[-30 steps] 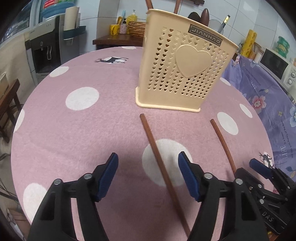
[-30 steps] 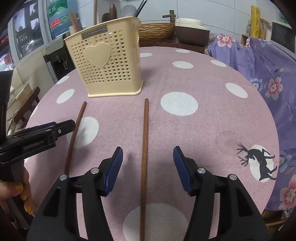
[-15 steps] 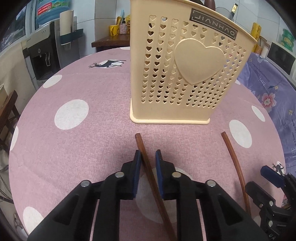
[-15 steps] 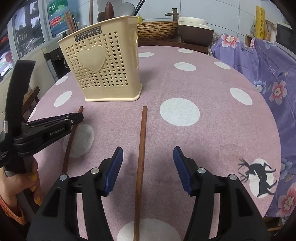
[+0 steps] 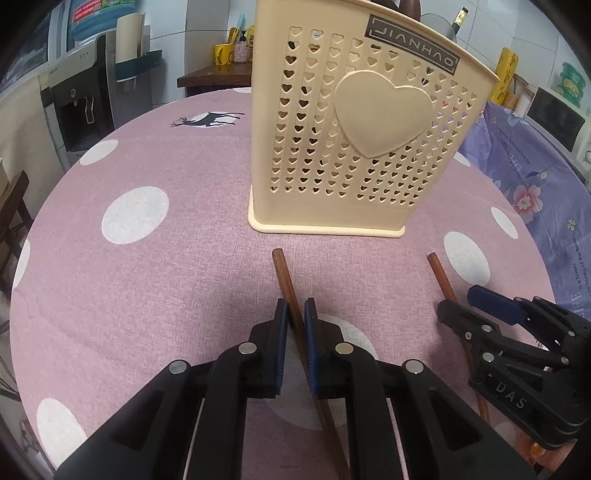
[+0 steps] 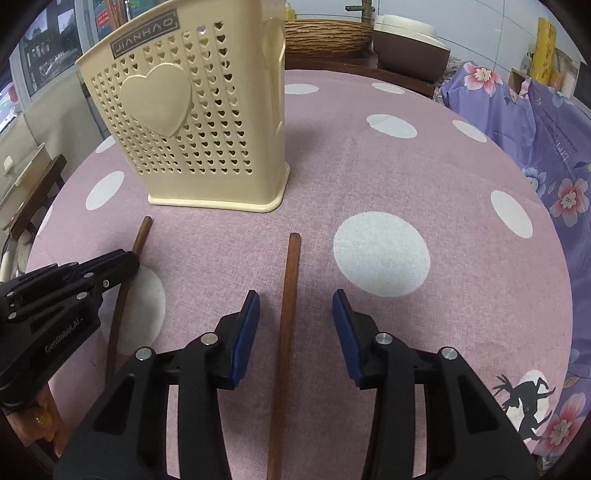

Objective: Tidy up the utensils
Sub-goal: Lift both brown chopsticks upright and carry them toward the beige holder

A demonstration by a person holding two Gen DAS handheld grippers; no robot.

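Two brown wooden chopsticks lie on the pink dotted tablecloth in front of a cream perforated utensil holder. My left gripper is closing its jaws on the left chopstick near its far end, and the blue pads touch it on both sides. In the right wrist view the left gripper covers that left chopstick. My right gripper straddles the right chopstick with its jaws closing, a gap still on each side. The left wrist view shows the right gripper over the right chopstick.
The holder has several utensils standing in it. A purple floral cloth hangs beside the table on the right. A woven basket and a cooker stand beyond the table. A water dispenser stands at the left.
My left gripper has shut on the left chopstick and moved a little closer to the holder. My right gripper has moved forward along its chopstick and its jaws have narrowed.
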